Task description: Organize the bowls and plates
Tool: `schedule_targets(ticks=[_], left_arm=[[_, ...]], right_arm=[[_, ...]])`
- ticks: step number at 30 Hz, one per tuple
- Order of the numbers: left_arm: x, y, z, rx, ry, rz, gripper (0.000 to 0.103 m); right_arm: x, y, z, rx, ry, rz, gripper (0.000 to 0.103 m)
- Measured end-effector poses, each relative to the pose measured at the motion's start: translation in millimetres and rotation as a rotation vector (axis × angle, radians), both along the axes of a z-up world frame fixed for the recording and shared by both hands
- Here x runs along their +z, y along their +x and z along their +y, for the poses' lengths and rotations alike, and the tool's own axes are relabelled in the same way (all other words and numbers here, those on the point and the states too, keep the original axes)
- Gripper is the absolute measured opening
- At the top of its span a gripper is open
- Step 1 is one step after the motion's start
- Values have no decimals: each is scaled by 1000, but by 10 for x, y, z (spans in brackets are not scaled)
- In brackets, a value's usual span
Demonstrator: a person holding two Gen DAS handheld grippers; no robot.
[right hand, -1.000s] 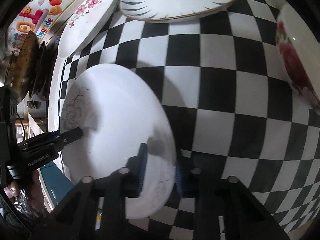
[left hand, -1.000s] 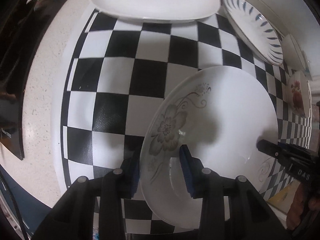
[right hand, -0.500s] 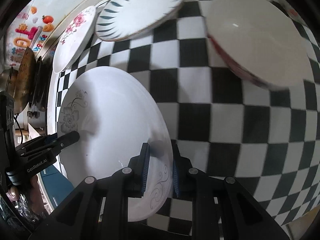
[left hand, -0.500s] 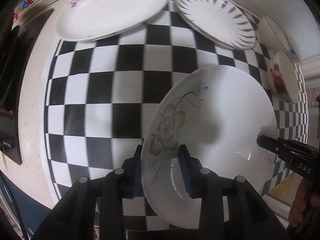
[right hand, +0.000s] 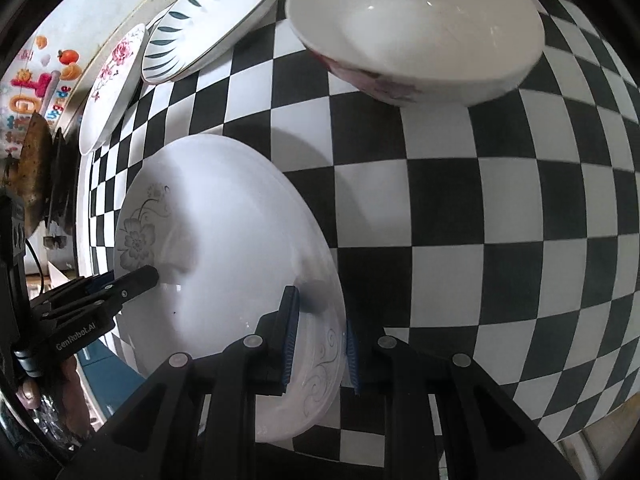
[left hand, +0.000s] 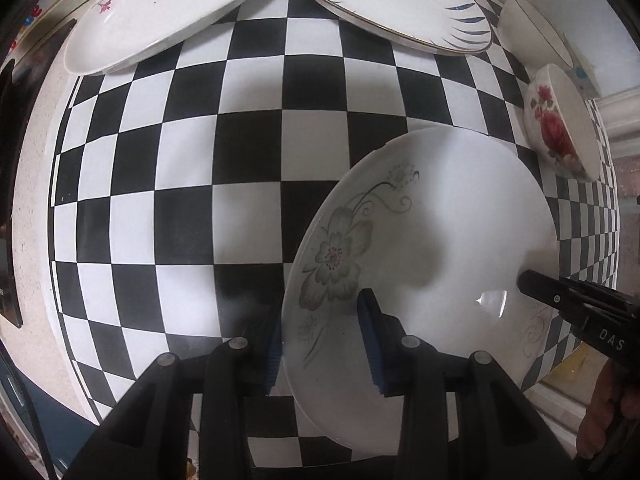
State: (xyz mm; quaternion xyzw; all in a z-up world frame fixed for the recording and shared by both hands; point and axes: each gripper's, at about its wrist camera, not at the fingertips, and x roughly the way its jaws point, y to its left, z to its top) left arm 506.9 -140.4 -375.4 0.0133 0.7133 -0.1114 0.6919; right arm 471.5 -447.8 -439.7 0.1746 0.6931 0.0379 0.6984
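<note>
A white plate with a grey flower print (left hand: 432, 240) is held above the checkered mat (left hand: 224, 152). My left gripper (left hand: 322, 338) is shut on its near left rim. My right gripper (right hand: 318, 338) is shut on its opposite rim, and its finger shows in the left wrist view (left hand: 560, 296). The plate also shows in the right wrist view (right hand: 224, 240), with the left gripper's finger (right hand: 132, 282) on it. A plate with pink flowers (left hand: 160, 12), a plate with blue leaf marks (left hand: 396, 4), a rose-print bowl (left hand: 560, 124) and a plain white bowl (left hand: 532, 28) sit along the mat's far side.
The rose-print bowl (right hand: 416, 32) is close ahead of the right gripper. A speckled counter (left hand: 28, 240) borders the mat on the left, with dark cookware (right hand: 36, 168) beyond it. A wall with colourful stickers (right hand: 36, 76) runs behind the plates.
Both grippers have carried the grey-flower plate to the right and back, toward the rose-print bowl. The far plates and bowls now appear closer in both views. Both grips are unchanged.
</note>
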Motion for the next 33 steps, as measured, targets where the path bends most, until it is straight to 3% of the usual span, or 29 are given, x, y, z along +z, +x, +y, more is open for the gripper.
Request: schedule_targets(ticks=[4,5,6,7,9,11,13,14,15,16,17,18,21,25,26,27,30,33], left_arm=[[88,-13,-14,1,-4,4,33],[47,101,270,-1,-1,7,33],[64,116,315,1,11,1,33],[147,121,352,7,30,-15,33],[263,198,512,24,30,-36,33],[586,242,695,65,32,-76,36],[933,339,922,118,1,-124,42],[1150,420,1050,156,-20,-153,52],[1257,490,1184,188,-43,-173,69],[1400,631,1370,238,-87,-203,77],[1348,672,1573,268,-112,-226,88],[1290,831,1728,299,-133,-246,89],[988,1169,2106,386,-196,-227,89],[564,1641,2408,468,-225,-184,87],[435,1762,2444,477,-221,-171,84],[303,1826,2417,479,-226,-156,75],[-3,2034,2417,475,-225,-85,50],[-126,2091,2418,470,-214,-60,45]], right_arm=[[1,52,-2,3,5,12,26],[3,52,-49,-12,18,24,28],[-4,93,-17,-27,15,31,32],[30,108,-52,-51,13,30,43],[184,89,-157,-86,2,13,47],[484,78,-230,-99,0,-25,48],[783,144,-197,-87,21,-70,54],[945,235,-137,-70,32,-101,63],[1072,344,-53,-53,43,-127,69],[1225,542,73,-30,65,-165,80],[1296,680,173,-19,83,-190,86],[1372,928,343,16,135,-230,87],[1378,1753,878,130,126,-279,87],[1037,2912,1570,316,52,-258,85],[951,3100,1703,355,28,-249,80],[864,3255,1819,389,4,-229,79],[538,3621,2018,454,-36,-142,62],[324,3782,2061,488,-37,-91,59]])
